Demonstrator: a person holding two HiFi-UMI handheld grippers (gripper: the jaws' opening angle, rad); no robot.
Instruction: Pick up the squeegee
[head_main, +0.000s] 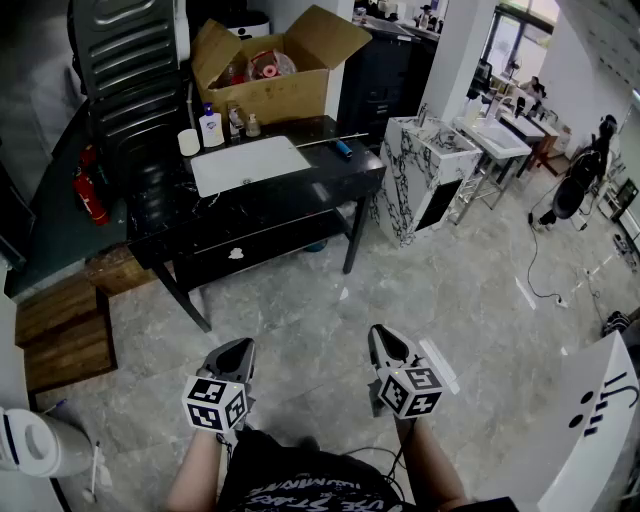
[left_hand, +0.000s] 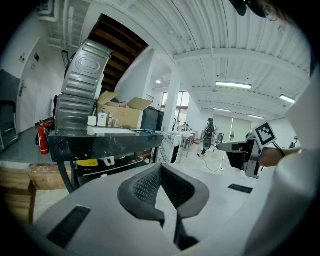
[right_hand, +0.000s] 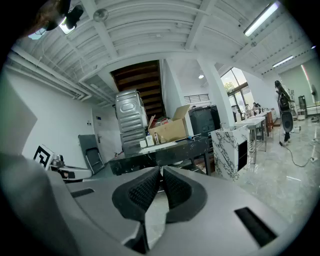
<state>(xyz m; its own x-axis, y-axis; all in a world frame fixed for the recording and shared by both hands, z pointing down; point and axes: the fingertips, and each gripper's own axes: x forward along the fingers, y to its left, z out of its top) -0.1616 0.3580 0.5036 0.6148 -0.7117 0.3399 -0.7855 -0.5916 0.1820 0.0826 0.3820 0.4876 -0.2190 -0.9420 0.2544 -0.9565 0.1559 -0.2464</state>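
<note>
The squeegee (head_main: 340, 146), a thin silver bar with a blue handle, lies near the far right corner of the black table (head_main: 262, 205), beside a white board (head_main: 247, 163). It is a small blue speck on the table top in the left gripper view (left_hand: 146, 131). Both grippers hang low over the floor in front of the person, well short of the table. The pads of my left gripper (head_main: 232, 358) (left_hand: 160, 167) meet with nothing between them. My right gripper (head_main: 385, 348) (right_hand: 161, 172) is shut too, and empty.
An open cardboard box (head_main: 270, 70) and small bottles (head_main: 210, 125) stand at the table's back. A dark ribbed chair stack (head_main: 130, 60) and a red fire extinguisher (head_main: 88, 190) are left of it. A marble-patterned cabinet (head_main: 425, 175) stands to the right, wooden pallets (head_main: 65, 330) at left.
</note>
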